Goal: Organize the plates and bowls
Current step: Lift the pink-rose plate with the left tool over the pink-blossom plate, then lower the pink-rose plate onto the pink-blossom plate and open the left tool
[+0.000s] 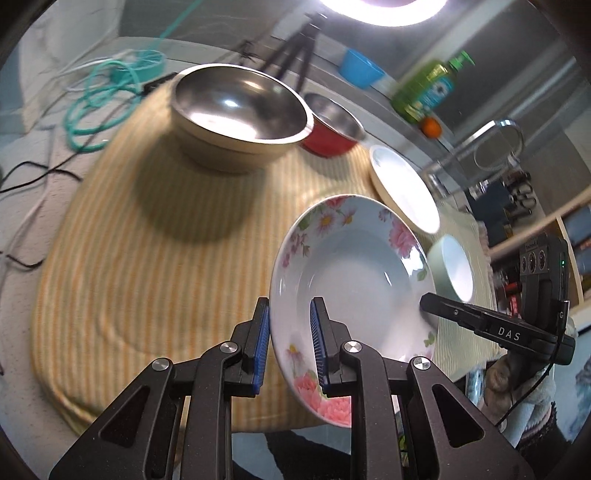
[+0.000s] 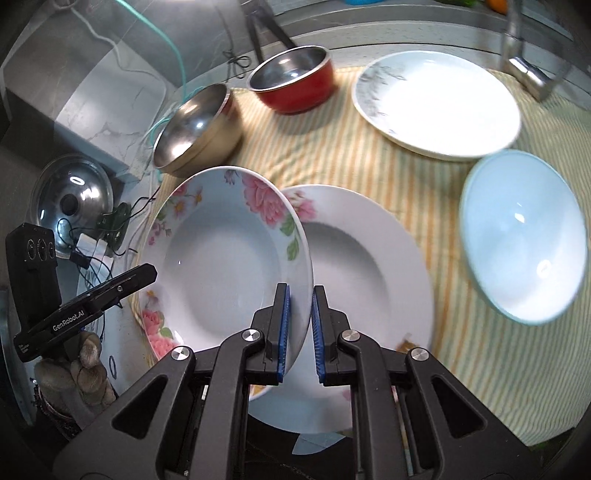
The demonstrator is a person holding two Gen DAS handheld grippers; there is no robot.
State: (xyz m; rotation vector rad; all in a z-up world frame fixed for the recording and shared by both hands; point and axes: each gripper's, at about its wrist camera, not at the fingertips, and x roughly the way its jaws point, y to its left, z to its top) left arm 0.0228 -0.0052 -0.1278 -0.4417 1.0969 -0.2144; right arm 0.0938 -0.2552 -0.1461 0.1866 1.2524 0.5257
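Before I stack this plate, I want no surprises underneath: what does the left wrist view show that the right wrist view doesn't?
Only left wrist: the ring light overhead. Only right wrist: a second floral plate lying under the lifted one, and a pot lid off the striped mat. Both: the lifted floral plate, steel bowl, red bowl, white plate and pale bowl.
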